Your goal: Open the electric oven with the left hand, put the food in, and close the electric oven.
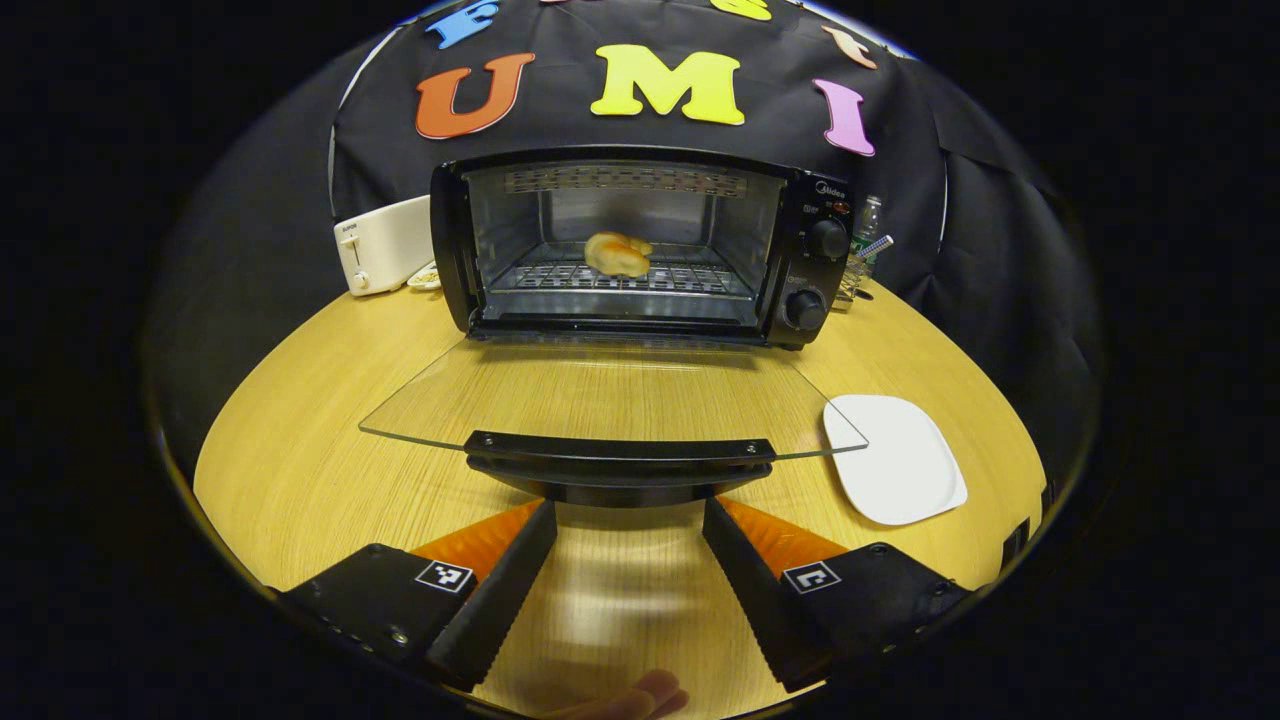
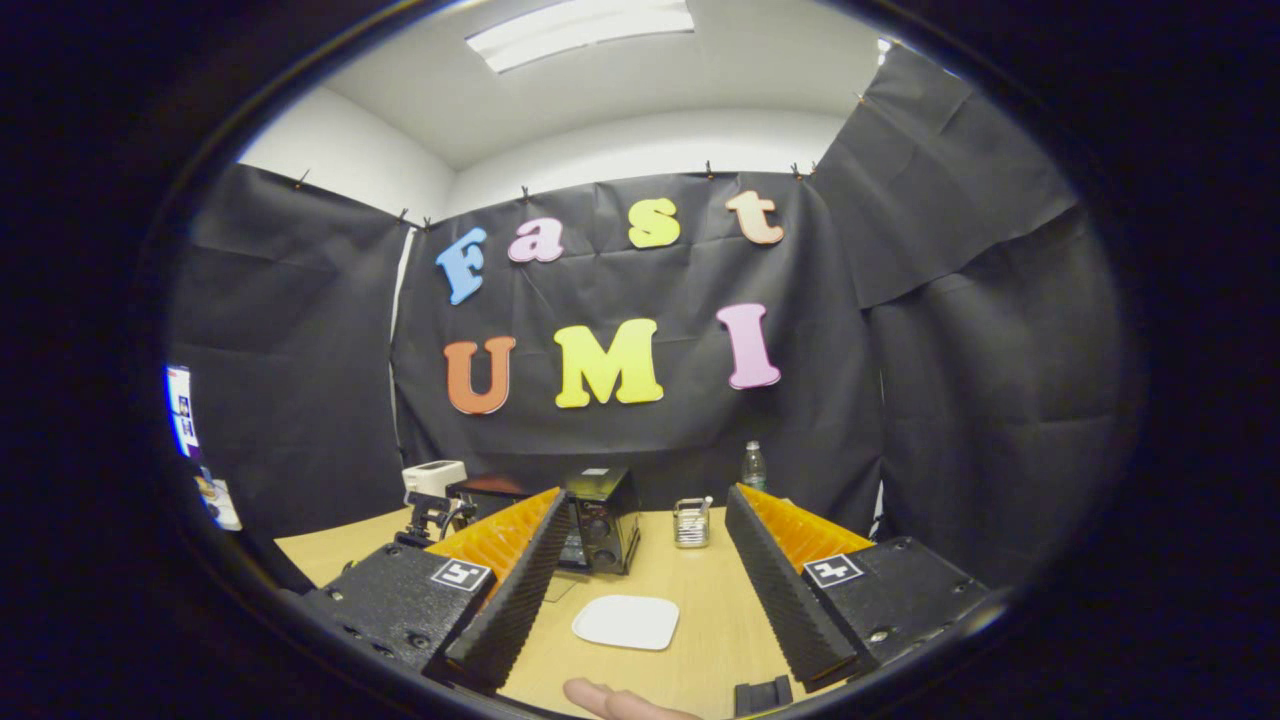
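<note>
The black electric oven stands open at the back of the table, its glass door folded down flat. A golden piece of bread lies on the wire rack inside. My left gripper is open just in front of the door's black handle, with nothing between its fingers. In the right gripper view the oven is farther off, seen from its knob side. My right gripper is open and empty, held above the table.
An empty white plate lies right of the door, also seen as the plate on the wooden table. A white toaster stands left of the oven; a bottle and a metal holder stand right.
</note>
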Motion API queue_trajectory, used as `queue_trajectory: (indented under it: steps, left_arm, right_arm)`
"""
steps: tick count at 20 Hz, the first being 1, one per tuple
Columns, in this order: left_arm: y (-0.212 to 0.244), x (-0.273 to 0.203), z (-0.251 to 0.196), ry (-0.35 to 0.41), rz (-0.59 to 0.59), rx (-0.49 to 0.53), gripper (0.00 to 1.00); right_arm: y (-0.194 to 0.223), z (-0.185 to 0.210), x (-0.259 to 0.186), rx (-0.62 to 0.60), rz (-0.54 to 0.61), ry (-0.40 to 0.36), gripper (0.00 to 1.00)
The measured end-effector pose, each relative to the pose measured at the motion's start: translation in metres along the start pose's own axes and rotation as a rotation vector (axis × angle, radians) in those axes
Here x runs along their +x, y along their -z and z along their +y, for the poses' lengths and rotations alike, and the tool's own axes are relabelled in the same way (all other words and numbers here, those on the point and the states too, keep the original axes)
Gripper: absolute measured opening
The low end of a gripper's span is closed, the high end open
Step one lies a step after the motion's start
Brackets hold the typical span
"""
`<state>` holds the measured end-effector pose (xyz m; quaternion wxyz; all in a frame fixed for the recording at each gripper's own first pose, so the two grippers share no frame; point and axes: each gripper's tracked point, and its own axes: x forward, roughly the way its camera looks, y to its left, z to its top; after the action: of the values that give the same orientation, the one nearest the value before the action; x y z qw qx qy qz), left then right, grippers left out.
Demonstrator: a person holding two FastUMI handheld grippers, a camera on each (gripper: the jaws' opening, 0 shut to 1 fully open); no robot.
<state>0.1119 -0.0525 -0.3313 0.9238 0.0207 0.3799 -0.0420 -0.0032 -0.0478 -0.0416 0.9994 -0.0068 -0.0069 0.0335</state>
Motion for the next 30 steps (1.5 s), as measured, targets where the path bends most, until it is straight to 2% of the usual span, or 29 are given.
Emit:
queue_trajectory:
  steps: [6,10,12,18,27,29,30]
  left_arm:
    - [-0.013,-0.004,0.002,-0.003,-0.009,0.012,0.96]
    - [-0.03,-0.006,0.004,-0.013,-0.06,0.044,0.97]
    - [-0.036,-0.003,0.0,0.009,-0.076,0.054,0.96]
    - [-0.057,0.003,0.009,-0.012,-0.1,0.05,0.96]
    - [-0.141,0.004,0.028,-0.061,-0.291,0.006,0.97]
    - [-0.15,-0.006,0.022,-0.039,-0.318,-0.007,0.97]
    - [-0.152,-0.012,0.017,-0.018,-0.333,-0.019,0.97]
  right_arm:
    - [0.004,-0.002,0.001,0.012,0.007,0.003,0.98]
    - [0.007,-0.004,0.003,0.021,0.013,0.0,0.98]
    - [0.01,-0.005,0.002,0.024,0.015,-0.007,0.98]
    - [0.012,-0.019,0.002,0.029,0.013,0.021,0.98]
    - [0.019,-0.028,0.006,0.047,0.031,0.038,0.98]
    - [0.02,-0.029,0.006,0.046,0.033,0.041,0.98]
    - [0.019,-0.029,0.006,0.045,0.032,0.04,0.94]
